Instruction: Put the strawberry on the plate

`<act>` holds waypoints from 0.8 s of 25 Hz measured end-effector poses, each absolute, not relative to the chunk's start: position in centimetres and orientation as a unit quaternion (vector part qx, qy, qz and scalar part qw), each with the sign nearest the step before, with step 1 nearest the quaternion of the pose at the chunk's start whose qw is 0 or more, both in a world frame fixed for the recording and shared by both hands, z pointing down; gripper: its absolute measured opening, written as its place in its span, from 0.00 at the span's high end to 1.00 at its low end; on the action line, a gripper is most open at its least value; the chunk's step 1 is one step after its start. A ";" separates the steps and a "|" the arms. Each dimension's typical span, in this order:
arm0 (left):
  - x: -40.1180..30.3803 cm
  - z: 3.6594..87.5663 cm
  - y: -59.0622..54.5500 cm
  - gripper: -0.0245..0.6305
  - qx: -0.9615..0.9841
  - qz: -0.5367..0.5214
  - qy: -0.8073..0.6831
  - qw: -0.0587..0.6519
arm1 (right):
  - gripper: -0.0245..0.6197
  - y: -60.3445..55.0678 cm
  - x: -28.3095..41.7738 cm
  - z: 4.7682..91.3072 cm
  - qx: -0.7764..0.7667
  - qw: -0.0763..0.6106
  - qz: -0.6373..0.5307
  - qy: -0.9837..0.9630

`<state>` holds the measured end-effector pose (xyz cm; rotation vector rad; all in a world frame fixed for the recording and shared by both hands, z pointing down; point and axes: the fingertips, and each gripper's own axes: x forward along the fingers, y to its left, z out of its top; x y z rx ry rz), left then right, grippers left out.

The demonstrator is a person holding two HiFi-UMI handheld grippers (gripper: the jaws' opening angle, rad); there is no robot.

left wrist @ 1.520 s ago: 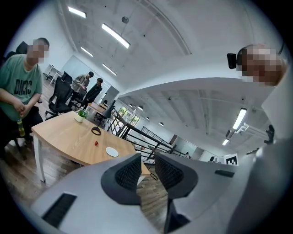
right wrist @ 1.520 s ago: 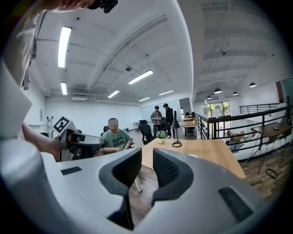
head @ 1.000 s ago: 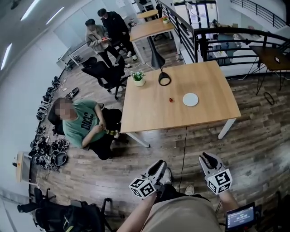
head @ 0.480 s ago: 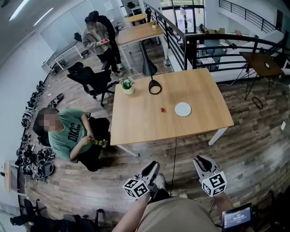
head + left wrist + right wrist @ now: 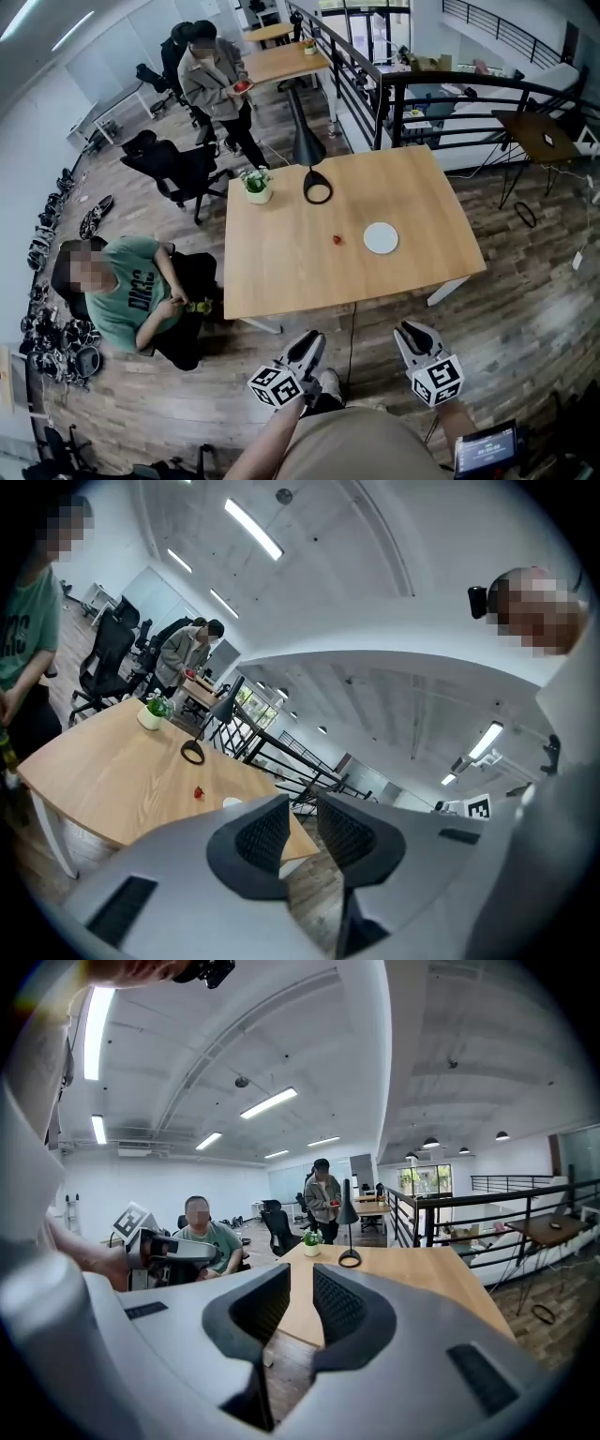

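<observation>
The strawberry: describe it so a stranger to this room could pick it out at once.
Find the square wooden table in the head view's middle. Near its centre lies a round white plate; the strawberry sits just left of it, apart from it. It is the only small red thing on the table.

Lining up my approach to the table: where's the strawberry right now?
In the head view the strawberry lies on the wooden table, just left of the white plate, not touching it, on the near side of the lamp base.

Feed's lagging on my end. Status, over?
Left gripper and right gripper: jaws apart, empty, short of table. Strawberry on table, beside plate. Nothing blocking approach.
</observation>
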<state>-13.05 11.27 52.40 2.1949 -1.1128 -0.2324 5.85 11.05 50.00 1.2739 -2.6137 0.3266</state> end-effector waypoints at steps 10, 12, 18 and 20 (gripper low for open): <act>-17.4 53.1 4.6 0.85 0.848 -0.089 -0.399 0.337 | 0.87 5.4 1.5 50.7 0.457 0.118 0.116 -0.874; -18.4 53.2 3.4 0.85 0.850 -0.092 -0.395 0.337 | 0.87 4.3 0.3 50.9 0.460 0.120 0.115 -0.872; -22.3 54.0 0.8 0.85 0.846 -0.099 -0.397 0.341 | 0.87 1.1 -3.9 51.2 0.454 0.127 0.110 -0.875; -23.6 54.3 0.2 0.85 0.844 -0.100 -0.400 0.342 | 0.87 0.2 -5.1 51.4 0.451 0.130 0.107 -0.876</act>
